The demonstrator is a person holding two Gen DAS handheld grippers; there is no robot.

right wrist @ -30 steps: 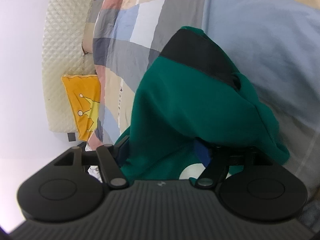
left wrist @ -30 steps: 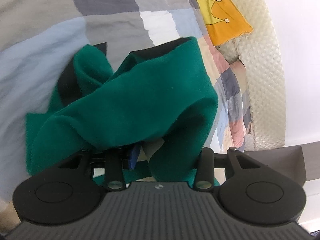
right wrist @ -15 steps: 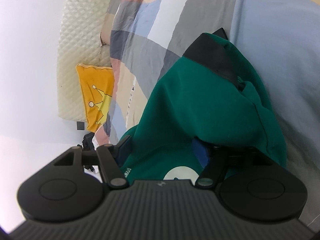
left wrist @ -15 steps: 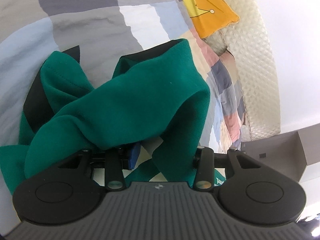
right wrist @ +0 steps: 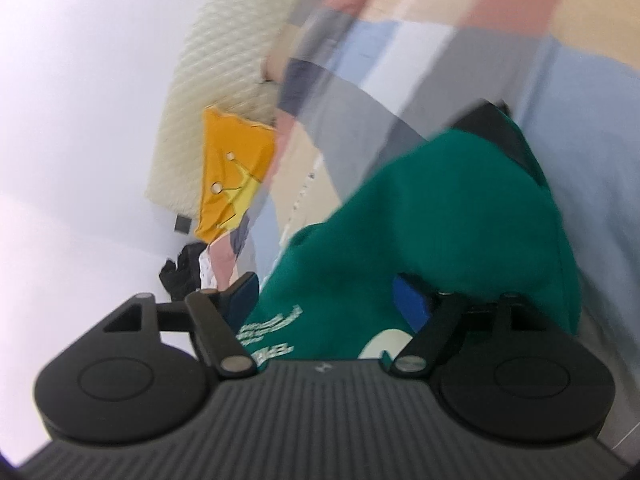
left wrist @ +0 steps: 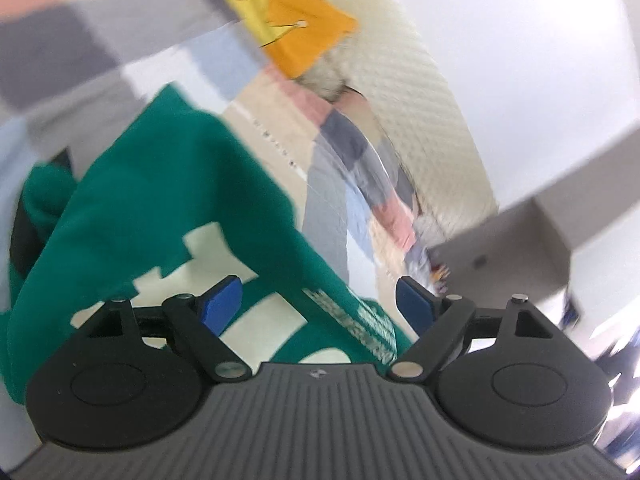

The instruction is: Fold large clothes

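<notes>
A green sweatshirt (left wrist: 160, 200) with white print lies bunched on the patchwork bedspread (left wrist: 120, 40). My left gripper (left wrist: 318, 304) hovers over its near edge; its jaws are opening and stand wide, and neither blue pad presses on cloth. In the right wrist view the same sweatshirt (right wrist: 440, 220) fills the gap of my right gripper (right wrist: 326, 300) and drapes over its right finger. Those jaws are opening too, with the cloth still touching both pads. A black panel (right wrist: 496, 128) shows at the garment's far end. Both views are blurred by motion.
A yellow cushion (left wrist: 296, 28) with a crown print leans on the cream quilted headboard (left wrist: 420, 92) at the bed's far end; it also shows as the cushion (right wrist: 232, 176) in the right wrist view. A grey cabinet (left wrist: 500, 248) stands beside the bed.
My left gripper has let go of the green cloth and its jaws have spread wide. Both grippers have rolled and lifted a little. The sweatshirt's white print now shows.
</notes>
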